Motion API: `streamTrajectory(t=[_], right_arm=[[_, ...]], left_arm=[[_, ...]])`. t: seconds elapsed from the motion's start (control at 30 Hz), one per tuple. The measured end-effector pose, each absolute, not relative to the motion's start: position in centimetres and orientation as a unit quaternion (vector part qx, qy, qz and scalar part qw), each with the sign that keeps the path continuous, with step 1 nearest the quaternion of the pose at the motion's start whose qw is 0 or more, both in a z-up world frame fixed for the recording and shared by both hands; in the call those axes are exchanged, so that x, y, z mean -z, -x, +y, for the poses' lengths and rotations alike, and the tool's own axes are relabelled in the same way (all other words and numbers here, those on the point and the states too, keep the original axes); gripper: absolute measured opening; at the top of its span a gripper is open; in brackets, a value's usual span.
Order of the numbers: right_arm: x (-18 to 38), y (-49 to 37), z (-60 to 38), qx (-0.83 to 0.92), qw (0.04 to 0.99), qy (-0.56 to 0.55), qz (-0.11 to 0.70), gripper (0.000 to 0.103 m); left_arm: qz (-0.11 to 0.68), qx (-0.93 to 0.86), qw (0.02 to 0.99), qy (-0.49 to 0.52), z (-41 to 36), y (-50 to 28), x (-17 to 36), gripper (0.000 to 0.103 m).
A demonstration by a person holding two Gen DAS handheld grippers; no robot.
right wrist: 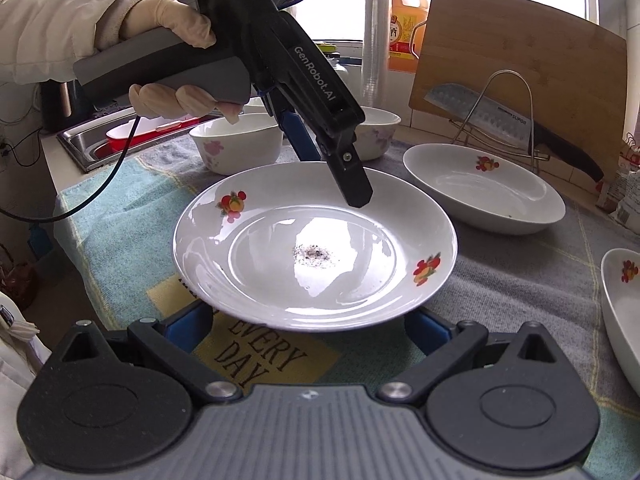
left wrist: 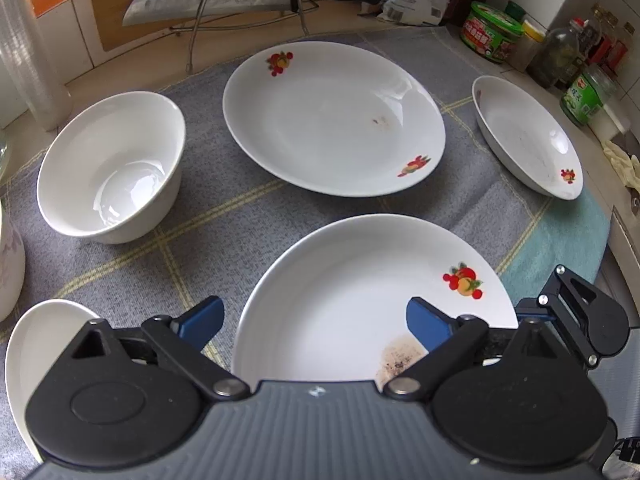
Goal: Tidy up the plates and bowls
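Plates [left wrist: 334, 118] and bowl [left wrist: 110, 166] crowd the cloth [left wrist: 224, 216].

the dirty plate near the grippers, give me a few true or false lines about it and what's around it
1. The dirty plate has fruit prints on its rim. True.
2. It is stacked on another plate. False: it sits alone on the cloth.
3. The left gripper is shut on its rim. False: its jaws stand open over the far rim.
4. A knife rests on a wire rack. True.
5. The plain bowl holds food. False: it is empty.
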State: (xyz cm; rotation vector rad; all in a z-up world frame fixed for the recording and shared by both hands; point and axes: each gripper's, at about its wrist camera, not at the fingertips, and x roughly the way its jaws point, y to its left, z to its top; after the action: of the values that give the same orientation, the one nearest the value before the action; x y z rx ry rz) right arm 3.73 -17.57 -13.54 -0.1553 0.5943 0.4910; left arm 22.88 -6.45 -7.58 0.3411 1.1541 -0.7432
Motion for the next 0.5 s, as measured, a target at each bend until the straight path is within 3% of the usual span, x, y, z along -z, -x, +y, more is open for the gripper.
streamTrajectory(t=[0.5], right_arm=[[13.71, -4.20, -16.84, -0.225, 0.924, 0.084, 0.297, 0.103]], left_arm=[[0.541, 0.370, 0.734, -0.178, -7.17, -23.50, 8.44, 0.095]])
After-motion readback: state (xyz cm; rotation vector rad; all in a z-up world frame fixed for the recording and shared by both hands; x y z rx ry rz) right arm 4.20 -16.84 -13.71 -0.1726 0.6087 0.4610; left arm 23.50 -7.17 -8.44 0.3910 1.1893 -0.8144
